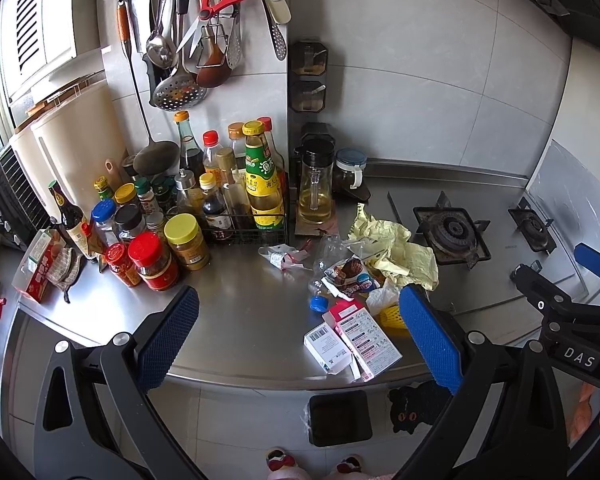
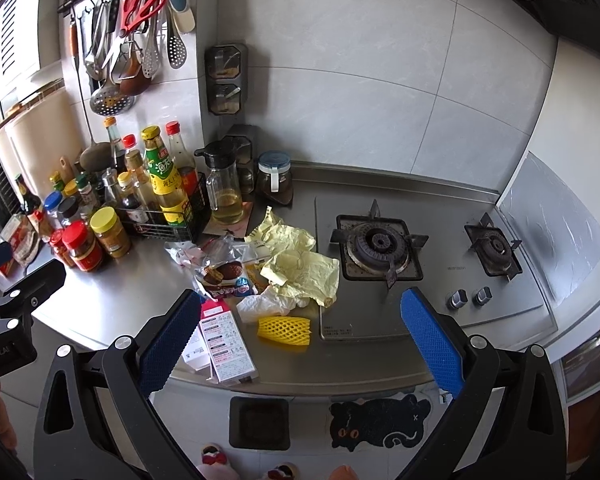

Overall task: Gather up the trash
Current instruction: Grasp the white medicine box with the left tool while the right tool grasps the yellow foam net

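Observation:
A pile of trash lies on the steel counter (image 1: 236,308): crumpled yellow paper (image 1: 396,248) (image 2: 296,264), a snack wrapper (image 1: 350,274) (image 2: 224,274), a pink-and-white box (image 1: 362,332) (image 2: 226,342), a small white box (image 1: 328,346), a yellow foam net (image 2: 285,330) (image 1: 392,316), a white tissue (image 2: 266,304), a crushed clear bottle with blue cap (image 1: 318,303). My left gripper (image 1: 300,336) is open and empty above the counter's front edge, beside the boxes. My right gripper (image 2: 300,338) is open and empty, over the foam net. A black bin (image 2: 259,422) (image 1: 339,418) stands on the floor below.
Many sauce bottles and jars (image 1: 188,208) crowd the back left. An oil jug (image 1: 316,184) stands behind the trash. A two-burner gas stove (image 2: 380,246) is to the right. Utensils (image 1: 204,32) hang on the wall. A cat-shaped mat (image 2: 380,420) lies on the floor.

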Demonstrator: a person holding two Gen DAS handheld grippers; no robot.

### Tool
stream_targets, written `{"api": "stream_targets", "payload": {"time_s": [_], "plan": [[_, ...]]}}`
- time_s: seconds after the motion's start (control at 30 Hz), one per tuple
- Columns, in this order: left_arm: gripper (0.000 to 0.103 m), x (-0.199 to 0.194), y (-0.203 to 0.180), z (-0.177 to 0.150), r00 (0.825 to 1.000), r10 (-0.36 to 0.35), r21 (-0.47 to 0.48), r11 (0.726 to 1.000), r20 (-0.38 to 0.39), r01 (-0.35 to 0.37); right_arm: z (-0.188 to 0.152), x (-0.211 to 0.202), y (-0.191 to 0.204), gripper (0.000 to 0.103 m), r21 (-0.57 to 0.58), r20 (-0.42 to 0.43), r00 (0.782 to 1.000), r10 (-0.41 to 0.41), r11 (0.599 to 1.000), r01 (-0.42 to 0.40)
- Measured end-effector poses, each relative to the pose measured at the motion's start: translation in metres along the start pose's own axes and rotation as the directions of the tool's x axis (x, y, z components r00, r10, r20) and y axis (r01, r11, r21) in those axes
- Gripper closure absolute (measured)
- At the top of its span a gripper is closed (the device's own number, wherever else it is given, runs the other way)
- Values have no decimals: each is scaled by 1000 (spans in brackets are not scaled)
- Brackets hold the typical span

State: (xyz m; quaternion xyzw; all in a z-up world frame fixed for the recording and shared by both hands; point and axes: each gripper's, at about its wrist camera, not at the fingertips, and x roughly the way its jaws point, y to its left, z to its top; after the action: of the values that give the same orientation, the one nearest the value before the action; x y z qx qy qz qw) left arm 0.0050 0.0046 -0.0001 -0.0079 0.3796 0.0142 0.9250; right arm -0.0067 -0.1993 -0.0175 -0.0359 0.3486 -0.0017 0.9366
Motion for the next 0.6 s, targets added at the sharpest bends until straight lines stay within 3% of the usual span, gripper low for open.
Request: {"api": "stream_targets", "payload": {"time_s": [0.1,0.2,0.3,0.6], "plan": [[8,7,4,-5,1000,-1,-18,1000,1,1,-4,3,0,3,5,18,1000,23,1000,-23],[8,14,6,-11,1000,-10,-27,1000,-6,10,-9,11,-8,3,52,6,994,111,992,-111],[8,27,10,-16,999,-13,-39,999,-34,11,-16,22,-4,3,17,-11,998,62,998,-62],[12,76,14,-46,991,-30,-77,997,-129,20,-43,75,-13,3,16,-85,994,63,998,-62]]}}
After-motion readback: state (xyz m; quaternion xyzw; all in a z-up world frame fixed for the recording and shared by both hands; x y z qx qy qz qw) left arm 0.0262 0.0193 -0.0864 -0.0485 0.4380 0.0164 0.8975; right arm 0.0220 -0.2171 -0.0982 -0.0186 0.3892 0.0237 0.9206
